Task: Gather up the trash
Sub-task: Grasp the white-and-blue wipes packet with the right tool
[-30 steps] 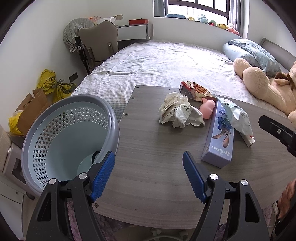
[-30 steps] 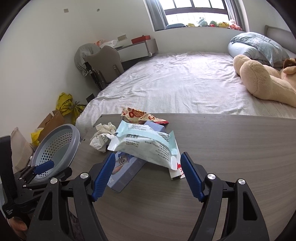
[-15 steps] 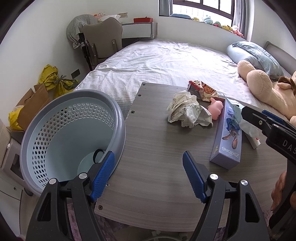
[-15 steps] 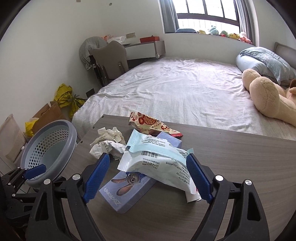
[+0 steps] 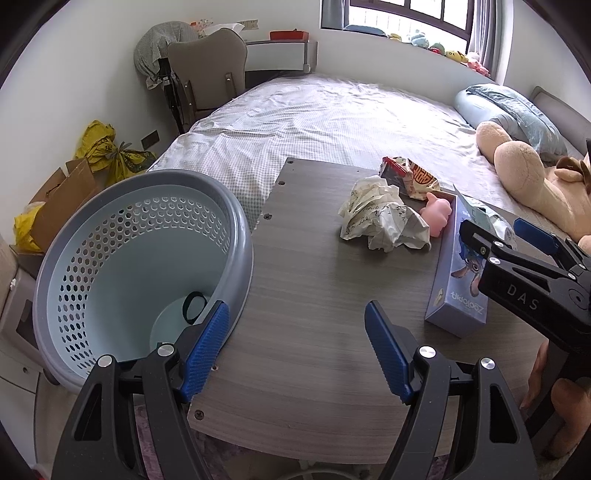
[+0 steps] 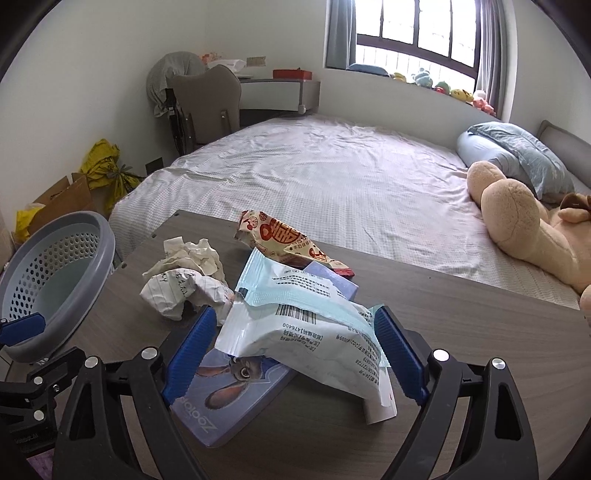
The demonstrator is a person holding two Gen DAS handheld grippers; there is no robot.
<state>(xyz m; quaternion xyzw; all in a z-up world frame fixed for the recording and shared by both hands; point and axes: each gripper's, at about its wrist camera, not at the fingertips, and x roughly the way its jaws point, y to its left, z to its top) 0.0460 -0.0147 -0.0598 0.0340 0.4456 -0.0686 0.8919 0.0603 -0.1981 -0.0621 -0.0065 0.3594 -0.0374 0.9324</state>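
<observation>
Wrapper [image 6: 306, 332] long axis diagonal, barcode end up.

Daylit bedroom [image 6: 332, 177], barred window [image 6: 417, 33], white walls [image 6: 92, 74]

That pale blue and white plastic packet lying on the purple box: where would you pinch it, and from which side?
Across its puffy white middle, coming from above and the near table edge. The packet lies draped over the box, raised off the table, so fingers fit either side. The right gripper already straddles it, jaws just widened, not yet pressing.
</observation>
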